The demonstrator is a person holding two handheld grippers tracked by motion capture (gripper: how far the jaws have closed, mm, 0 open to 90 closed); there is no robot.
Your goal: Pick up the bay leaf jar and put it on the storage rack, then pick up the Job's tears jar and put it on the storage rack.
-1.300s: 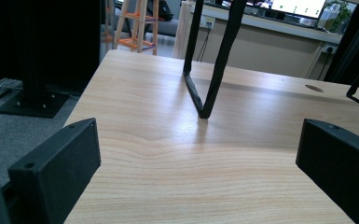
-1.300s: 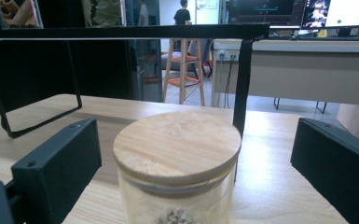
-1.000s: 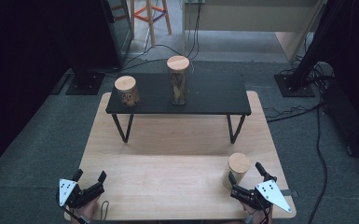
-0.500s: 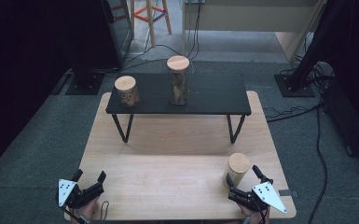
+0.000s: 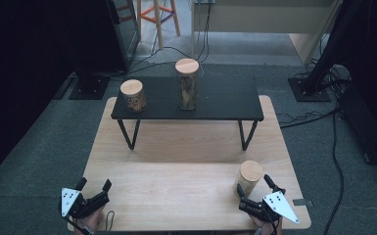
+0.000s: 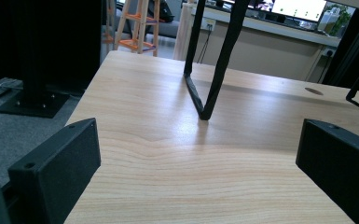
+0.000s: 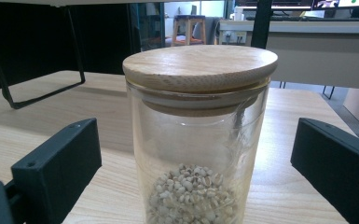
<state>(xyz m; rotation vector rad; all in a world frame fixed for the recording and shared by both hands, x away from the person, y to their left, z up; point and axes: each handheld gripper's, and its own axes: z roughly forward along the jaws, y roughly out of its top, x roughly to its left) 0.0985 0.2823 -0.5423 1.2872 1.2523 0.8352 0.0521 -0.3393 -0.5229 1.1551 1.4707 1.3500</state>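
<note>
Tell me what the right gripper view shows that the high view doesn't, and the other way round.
The right gripper view alone reveals what the clear glass jar with a round wooden lid holds: pale grains heaped at its bottom, with the jar standing between the right gripper's open jaws, apart from both.

The high view alone gives the layout: two more wooden-lidded jars, a short one and a tall one, on the black metal-legged shelf, and the left gripper open at the near left corner.

Both show that jar upright on the light wooden table.
</note>
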